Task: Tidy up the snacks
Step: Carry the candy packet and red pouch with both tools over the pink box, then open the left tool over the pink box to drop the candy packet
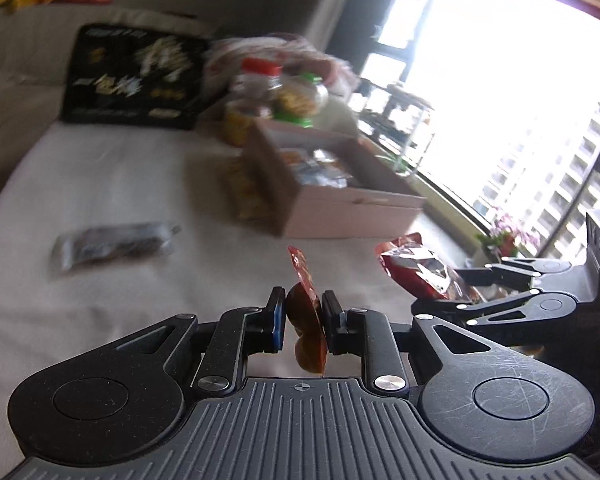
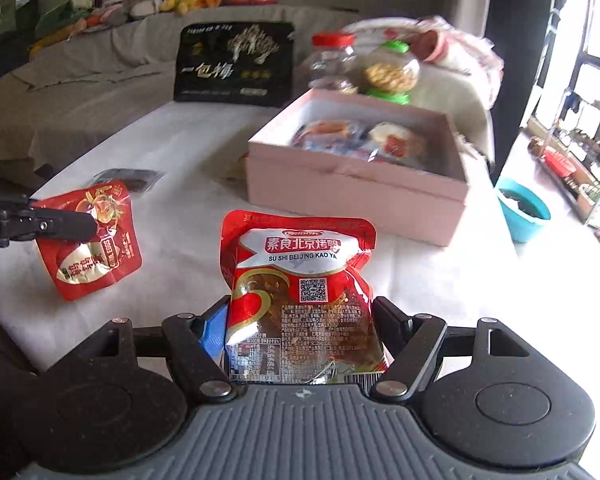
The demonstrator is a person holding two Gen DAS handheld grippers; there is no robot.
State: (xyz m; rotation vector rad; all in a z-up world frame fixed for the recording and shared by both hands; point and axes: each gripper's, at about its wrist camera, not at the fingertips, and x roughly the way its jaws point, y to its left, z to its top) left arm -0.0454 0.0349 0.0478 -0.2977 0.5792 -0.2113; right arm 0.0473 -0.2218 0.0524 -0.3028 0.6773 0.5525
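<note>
My left gripper [image 1: 303, 312] is shut on a small red snack packet [image 1: 306, 312], seen edge-on; in the right wrist view the same packet [image 2: 90, 240] hangs above the table from the left gripper [image 2: 92, 224]. My right gripper [image 2: 300, 320] is shut on a larger red snack pouch [image 2: 300, 292], held upright; it also shows in the left wrist view [image 1: 420, 268]. A pink open box [image 2: 356, 196] holding several wrapped snacks stands ahead of both grippers; in the left wrist view the box [image 1: 340, 208] is blurred.
A dark snack packet [image 1: 112, 246] lies on the white tablecloth at left. A black bag [image 2: 234, 64], two plastic jars [image 2: 364, 66] and plastic bags stand behind the box. A teal basin [image 2: 522, 208] sits on the floor at right. A sofa runs along the back.
</note>
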